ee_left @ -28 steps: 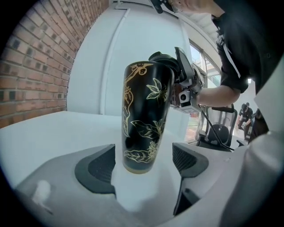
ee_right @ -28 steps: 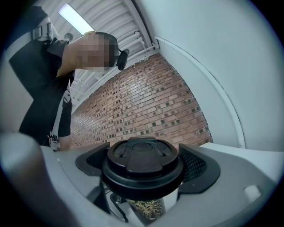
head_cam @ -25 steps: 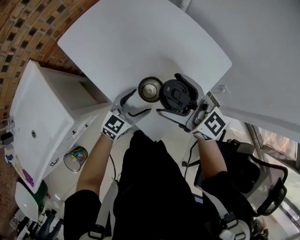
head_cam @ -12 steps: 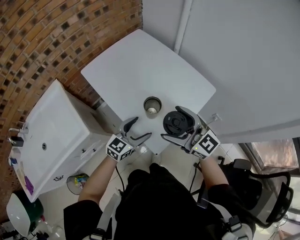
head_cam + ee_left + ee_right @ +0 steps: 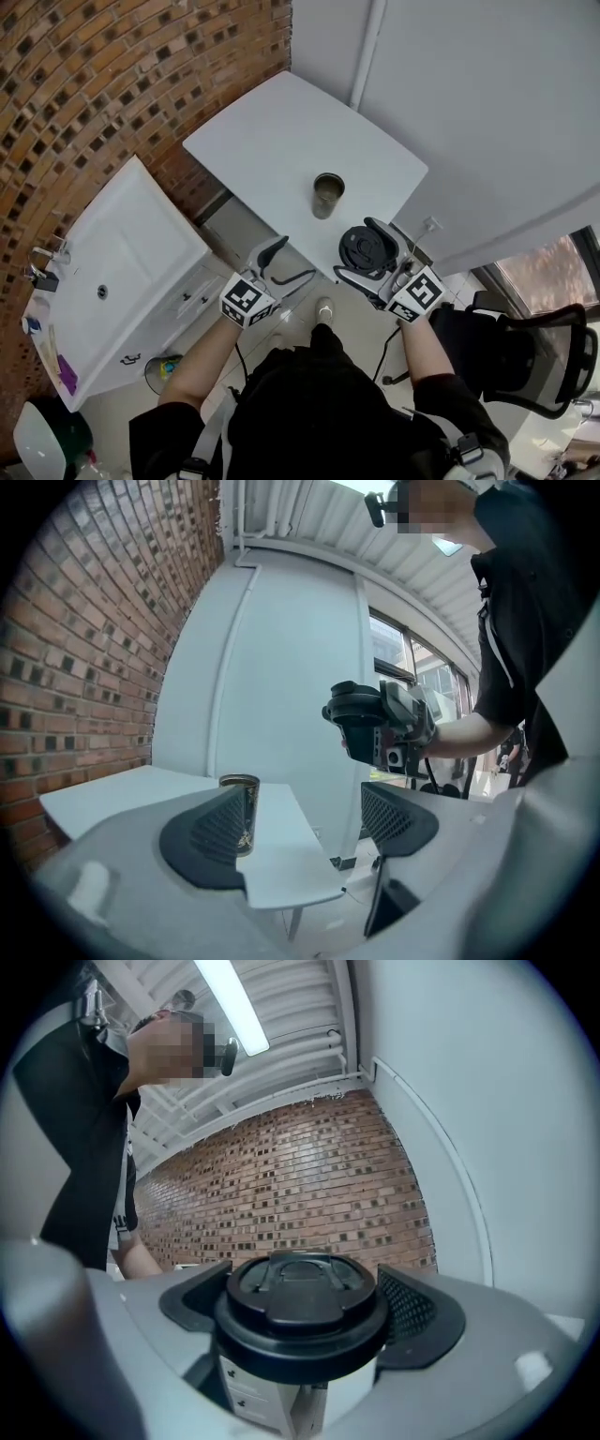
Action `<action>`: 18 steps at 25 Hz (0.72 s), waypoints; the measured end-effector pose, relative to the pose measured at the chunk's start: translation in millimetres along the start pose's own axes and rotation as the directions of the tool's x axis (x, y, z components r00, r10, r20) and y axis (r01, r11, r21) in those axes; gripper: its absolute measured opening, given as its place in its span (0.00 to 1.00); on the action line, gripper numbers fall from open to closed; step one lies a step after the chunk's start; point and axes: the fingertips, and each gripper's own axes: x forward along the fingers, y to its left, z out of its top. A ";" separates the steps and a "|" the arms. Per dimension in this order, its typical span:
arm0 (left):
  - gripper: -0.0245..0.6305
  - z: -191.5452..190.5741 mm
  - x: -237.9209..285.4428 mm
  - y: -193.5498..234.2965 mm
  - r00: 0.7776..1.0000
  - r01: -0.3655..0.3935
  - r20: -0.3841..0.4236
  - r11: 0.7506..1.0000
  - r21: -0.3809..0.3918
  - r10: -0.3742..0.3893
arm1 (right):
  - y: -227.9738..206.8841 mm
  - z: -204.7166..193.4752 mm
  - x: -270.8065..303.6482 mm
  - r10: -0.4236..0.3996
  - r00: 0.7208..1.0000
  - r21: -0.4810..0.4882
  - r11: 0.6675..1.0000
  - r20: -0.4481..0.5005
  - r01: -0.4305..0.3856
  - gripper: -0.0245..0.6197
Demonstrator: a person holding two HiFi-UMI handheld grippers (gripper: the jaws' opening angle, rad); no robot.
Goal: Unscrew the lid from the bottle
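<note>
The bottle (image 5: pixel 328 194), dark with a metal rim, stands upright and open near the table's (image 5: pixel 281 141) near edge. The round black lid (image 5: pixel 366 247) is off, clamped in the right gripper (image 5: pixel 368 253), right of the bottle and nearer.

Count as observed:

- One bottle (image 5: pixel 328 194).
- One lid (image 5: pixel 302 1307).
- Two sets of tongs: the left tongs (image 5: pixel 292 261) and the right tongs (image 5: pixel 362 251).
- Two marker cubes in total, with one marker cube (image 5: pixel 246 300) on the left set and a second (image 5: pixel 417 292) on the right set.
- One bench (image 5: pixel 272 131).
- One sink cabinet (image 5: pixel 122 272).
- One office chair (image 5: pixel 539 361).
- One wall pipe (image 5: pixel 367 52).
- One person (image 5: pixel 319 412), with two forearms in view.
</note>
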 end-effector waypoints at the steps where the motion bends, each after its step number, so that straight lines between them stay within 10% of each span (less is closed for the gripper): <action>1: 0.64 0.7 -9.3 -5.3 1.000 0.014 0.001 1.000 0.011 -0.014 | 10.6 0.7 -1.0 -0.016 1.000 0.000 1.000 -0.003 0.016 0.78; 5: 0.63 6.7 -40.3 -25.0 0.997 0.081 -0.001 0.997 0.019 -0.081 | 50.6 5.4 -5.4 -0.060 0.998 -0.006 0.998 0.000 0.060 0.78; 8: 0.04 11.7 -59.2 -31.3 0.998 0.057 0.012 0.998 0.026 -0.057 | 77.9 10.3 -10.3 -0.080 0.997 -0.049 0.996 -0.003 0.080 0.78; 18: 0.04 39.0 -69.9 -55.2 0.993 0.092 0.075 0.996 0.007 -0.093 | 89.4 19.3 -47.1 -0.089 0.995 -0.120 0.989 -0.046 0.083 0.78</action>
